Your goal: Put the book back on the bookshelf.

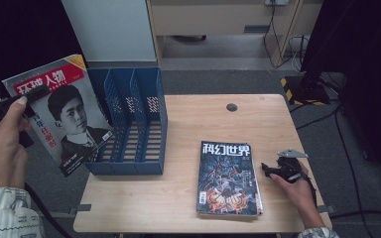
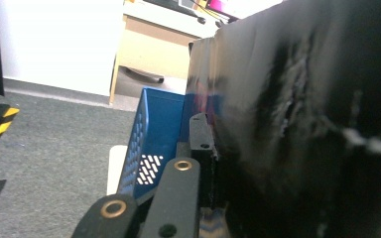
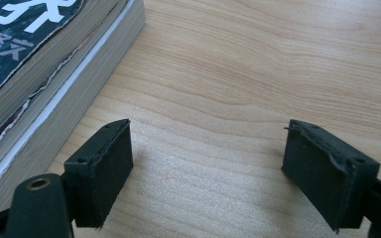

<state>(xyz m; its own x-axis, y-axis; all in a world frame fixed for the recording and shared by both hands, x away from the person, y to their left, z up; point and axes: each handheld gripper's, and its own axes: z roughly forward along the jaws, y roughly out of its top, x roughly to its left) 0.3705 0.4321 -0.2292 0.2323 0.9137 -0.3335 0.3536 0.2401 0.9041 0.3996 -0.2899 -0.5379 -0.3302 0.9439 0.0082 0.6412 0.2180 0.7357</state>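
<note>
My left gripper [image 1: 30, 96] is shut on the top left corner of a magazine [image 1: 54, 79] with a red title band and a portrait cover. It holds the magazine tilted in the air, left of the blue three-slot file rack [image 1: 129, 124]. In the left gripper view the jaw lies flat against the magazine [image 2: 302, 124], with the rack [image 2: 158, 129] just behind. A stack of dark-covered magazines [image 1: 226, 178] lies flat on the wooden table [image 1: 203, 114]. My right gripper [image 1: 267, 168] rests open on the table just right of that stack [image 3: 39, 74], with bare wood [image 3: 238, 74] between its jaws [image 3: 208, 163].
The rack stands at the table's left rear corner, slots open toward the top. A white panel [image 1: 109, 29] rises behind it. A black stand with a yellow-and-black striped base [image 1: 302, 84] and cables sit on the floor at the far right. A dark round cap [image 1: 231, 107] marks the tabletop's rear.
</note>
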